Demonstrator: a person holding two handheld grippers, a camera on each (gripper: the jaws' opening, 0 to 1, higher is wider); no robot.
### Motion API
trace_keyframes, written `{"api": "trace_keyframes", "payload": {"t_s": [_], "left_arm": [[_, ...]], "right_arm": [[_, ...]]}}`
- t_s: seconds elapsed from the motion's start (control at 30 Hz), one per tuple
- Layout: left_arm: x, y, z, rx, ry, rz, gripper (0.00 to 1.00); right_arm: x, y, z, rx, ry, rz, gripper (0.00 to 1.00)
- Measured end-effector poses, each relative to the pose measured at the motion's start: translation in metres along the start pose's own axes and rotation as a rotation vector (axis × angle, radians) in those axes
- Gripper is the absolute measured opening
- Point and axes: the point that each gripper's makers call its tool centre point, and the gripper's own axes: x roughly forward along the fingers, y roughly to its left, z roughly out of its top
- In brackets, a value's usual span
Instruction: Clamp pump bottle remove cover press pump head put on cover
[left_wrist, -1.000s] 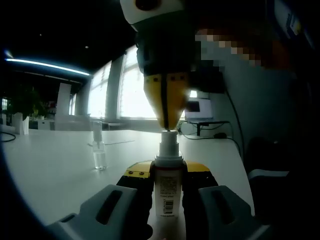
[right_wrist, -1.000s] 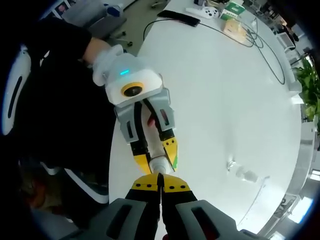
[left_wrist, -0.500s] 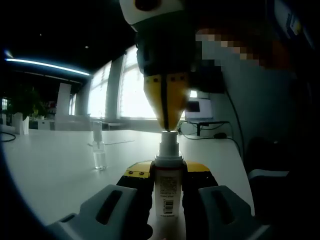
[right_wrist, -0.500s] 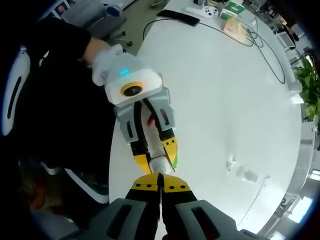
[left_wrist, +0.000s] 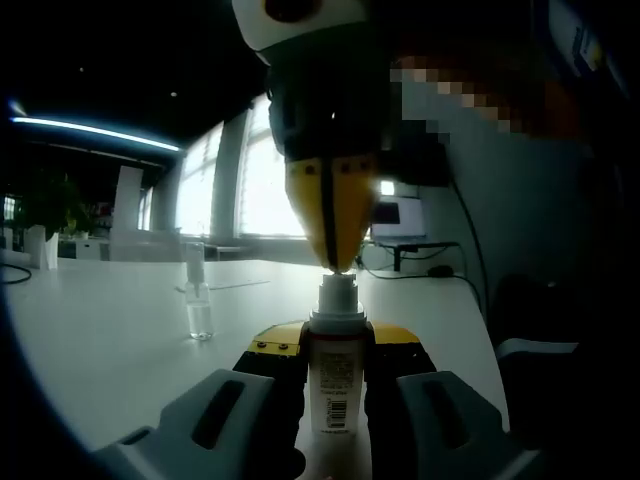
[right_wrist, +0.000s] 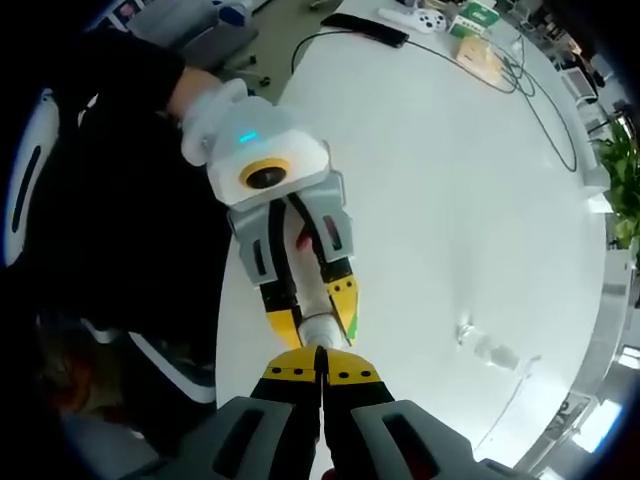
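Right gripper (left_wrist: 331, 262) lifted slightly (closed) above pump bottle (left_wrist: 335, 375).

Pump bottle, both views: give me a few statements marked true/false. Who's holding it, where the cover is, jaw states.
1. The left gripper clamps the pump bottle upright by its body. True.
2. The right gripper has its jaws spread wide above the bottle. False: its yellow tips are closed together, right over the pump head.
3. The clear cover sits on the pump head. False: it stands apart on the white table, off to the side.
4. A cable runs across the far part of the table. True.
5. The bottle lies on its side. False: it stands upright.
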Motion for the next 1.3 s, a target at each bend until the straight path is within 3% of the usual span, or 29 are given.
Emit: {"api": "trace_keyframes", "payload": {"t_s": [0.4,0.77,1.3], "left_arm": [[0.0001,-0.0009,0.0,0.0,0.0,-0.001,0.12],[0.0001,-0.0009,-0.0002,0.001,-0.001,-0.001,0.13],[-0.0001,-0.0009,-0.0001,0.002,-0.001,-0.001,0.13]], "right_arm": [[-0.0056,0.0001,-0.0006,0.01,-0.037,0.005,0.0],[-0.0058,0.0002,-0.0003,-0.026,0.0,-0.021,0.0],[-0.0058,-0.0004,-0.001,-0.011,-0.014,-0.017,0.0]]}}
